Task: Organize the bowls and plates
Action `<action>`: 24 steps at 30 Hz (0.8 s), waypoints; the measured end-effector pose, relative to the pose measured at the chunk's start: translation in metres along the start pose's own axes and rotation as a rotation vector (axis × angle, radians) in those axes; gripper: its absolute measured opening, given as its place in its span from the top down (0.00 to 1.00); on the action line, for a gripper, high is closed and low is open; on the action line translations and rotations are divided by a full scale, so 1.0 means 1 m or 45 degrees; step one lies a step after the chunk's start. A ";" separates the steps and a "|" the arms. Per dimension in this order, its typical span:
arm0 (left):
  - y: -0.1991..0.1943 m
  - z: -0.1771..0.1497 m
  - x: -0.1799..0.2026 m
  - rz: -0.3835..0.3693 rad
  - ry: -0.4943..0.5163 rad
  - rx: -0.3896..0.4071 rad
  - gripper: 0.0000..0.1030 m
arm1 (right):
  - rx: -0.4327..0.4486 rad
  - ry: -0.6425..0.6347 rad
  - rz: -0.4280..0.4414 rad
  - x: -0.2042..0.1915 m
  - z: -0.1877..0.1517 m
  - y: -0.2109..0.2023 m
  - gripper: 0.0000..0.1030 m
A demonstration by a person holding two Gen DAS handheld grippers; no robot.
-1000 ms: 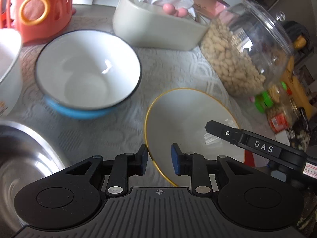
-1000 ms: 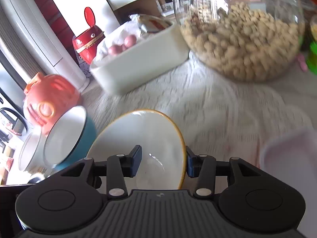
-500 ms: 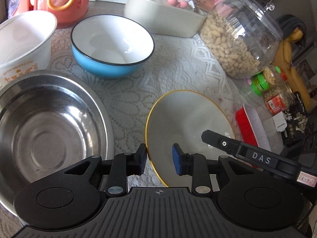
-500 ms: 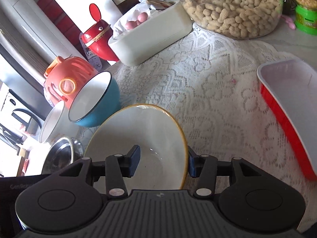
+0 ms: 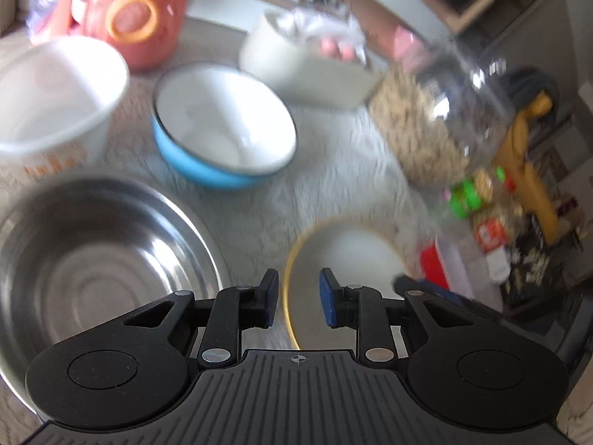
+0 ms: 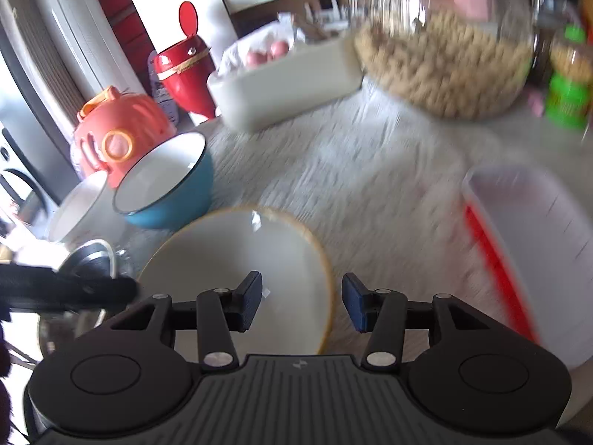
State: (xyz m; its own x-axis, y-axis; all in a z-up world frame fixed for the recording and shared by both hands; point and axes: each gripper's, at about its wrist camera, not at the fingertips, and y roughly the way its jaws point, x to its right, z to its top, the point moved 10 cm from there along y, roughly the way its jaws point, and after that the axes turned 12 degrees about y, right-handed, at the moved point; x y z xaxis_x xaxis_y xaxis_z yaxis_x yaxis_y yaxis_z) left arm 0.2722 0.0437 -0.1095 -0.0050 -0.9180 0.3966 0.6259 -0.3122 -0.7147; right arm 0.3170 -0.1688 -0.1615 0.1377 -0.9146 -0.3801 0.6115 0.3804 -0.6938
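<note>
A white plate with a gold rim [image 5: 344, 256] lies on the lace tablecloth. My left gripper [image 5: 295, 302] is open with the plate's left rim between its jaws. My right gripper [image 6: 301, 302] is open with the plate's right rim [image 6: 328, 289] between its jaws. A blue bowl with a white inside [image 5: 222, 129] sits behind, also in the right wrist view [image 6: 166, 181]. A large steel bowl [image 5: 92, 252] is at the left. A white paper bowl [image 5: 52, 96] stands behind it. Both views are blurred.
A glass jar of peanuts [image 5: 437, 118] and a white box [image 5: 307, 63] stand at the back. An orange round container [image 5: 129, 11] is back left. A red-and-white rectangular dish [image 6: 530, 259] lies right of the plate. Small jars [image 6: 567, 85] crowd the far right.
Both grippers have moved and the views are now blurred. The right gripper's jaws stand wider apart around the plate's rim. The plate sits lower in the left wrist view.
</note>
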 end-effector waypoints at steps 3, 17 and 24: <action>-0.020 0.030 -0.031 0.128 -0.057 0.128 0.73 | 0.085 -0.088 -0.072 -0.006 0.026 -0.012 0.53; 0.029 0.072 -0.107 0.301 -0.054 0.091 0.73 | -0.117 -0.163 -0.087 -0.095 0.050 0.057 0.50; -0.002 0.060 -0.097 0.272 -0.037 0.114 0.73 | -0.124 -0.188 -0.095 -0.109 0.028 0.053 0.50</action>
State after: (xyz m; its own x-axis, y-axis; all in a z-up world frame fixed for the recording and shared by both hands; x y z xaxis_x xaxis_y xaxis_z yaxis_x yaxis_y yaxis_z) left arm 0.3184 0.1483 -0.1124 0.1566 -0.9530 0.2594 0.6768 -0.0877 -0.7309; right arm 0.3559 -0.0531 -0.1395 0.2115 -0.9484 -0.2364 0.5472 0.3153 -0.7754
